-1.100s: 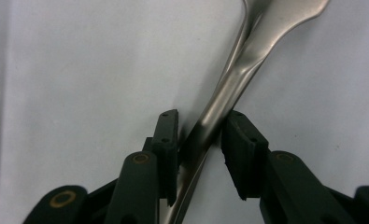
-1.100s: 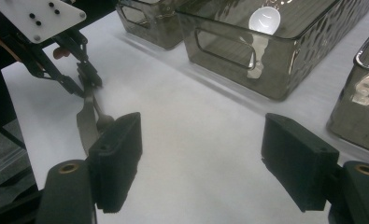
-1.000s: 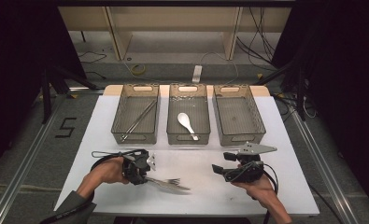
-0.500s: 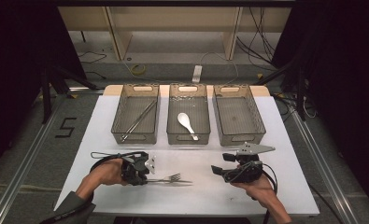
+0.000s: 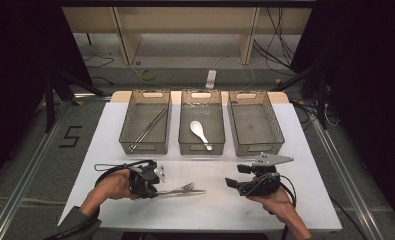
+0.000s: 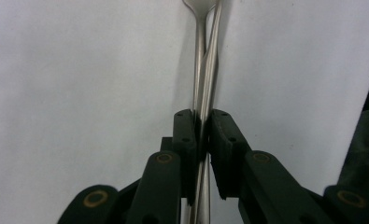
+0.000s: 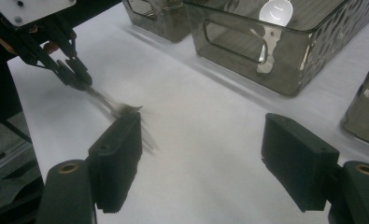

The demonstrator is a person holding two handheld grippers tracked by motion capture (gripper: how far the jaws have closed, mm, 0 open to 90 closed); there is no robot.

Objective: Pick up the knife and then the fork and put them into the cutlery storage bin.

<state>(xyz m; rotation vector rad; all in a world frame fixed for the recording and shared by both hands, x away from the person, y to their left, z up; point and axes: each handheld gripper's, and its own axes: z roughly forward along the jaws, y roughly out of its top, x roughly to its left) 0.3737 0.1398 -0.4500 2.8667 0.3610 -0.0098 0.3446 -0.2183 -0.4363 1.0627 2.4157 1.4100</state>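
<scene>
Your left gripper (image 5: 157, 189) sits at about seven o'clock on the white table (image 5: 305, 150), its jaws having just closed onto the handles of a fork (image 5: 182, 189) and a second metal utensil (image 6: 210, 70) lying against it; both stick out toward three o'clock. Your right gripper (image 5: 231, 183) waits at about five o'clock, jaws spread wide with nothing between them. At twelve o'clock stand three bins: chopsticks (image 5: 147, 129) in the left, a white spoon (image 5: 200, 133) in the middle.

High view: overhead, facing forward-down, far. Tool views: low, close over table (image 5: 110, 125); all share fork (image 5: 182, 189).
</scene>
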